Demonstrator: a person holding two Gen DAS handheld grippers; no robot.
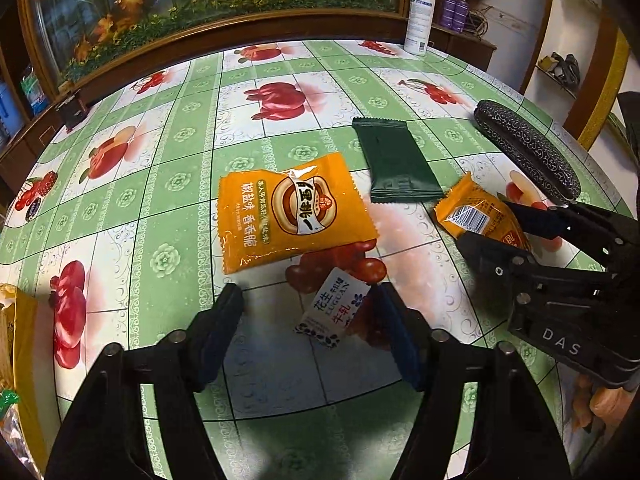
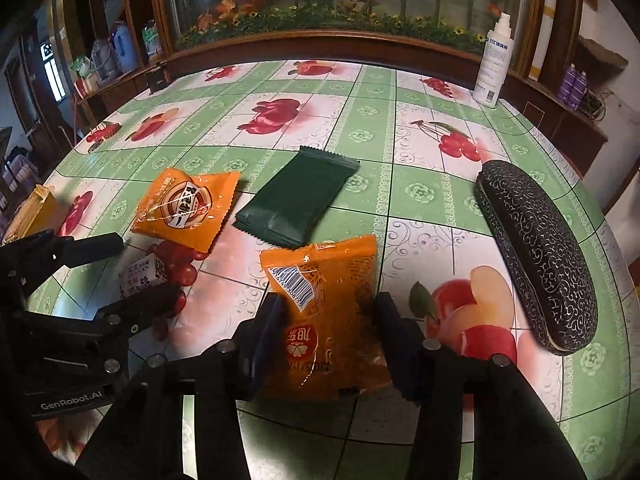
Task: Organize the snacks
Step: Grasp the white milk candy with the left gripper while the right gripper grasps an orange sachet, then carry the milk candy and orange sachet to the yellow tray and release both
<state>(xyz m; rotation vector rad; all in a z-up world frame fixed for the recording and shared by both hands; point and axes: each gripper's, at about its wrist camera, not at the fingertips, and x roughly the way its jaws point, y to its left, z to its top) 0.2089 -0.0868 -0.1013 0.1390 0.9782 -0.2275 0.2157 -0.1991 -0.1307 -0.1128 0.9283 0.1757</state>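
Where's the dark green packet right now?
The dark green packet lies flat mid-table, between the orange snack bag on its left and the patterned glasses case further right, just beyond the right gripper.

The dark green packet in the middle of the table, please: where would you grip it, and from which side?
The dark green packet lies flat, clear of both orange packets. I would probably pinch across its narrow width near the crimped near end, coming from above on the near side. It is long and slim, so open jaws should span the width, not the length.
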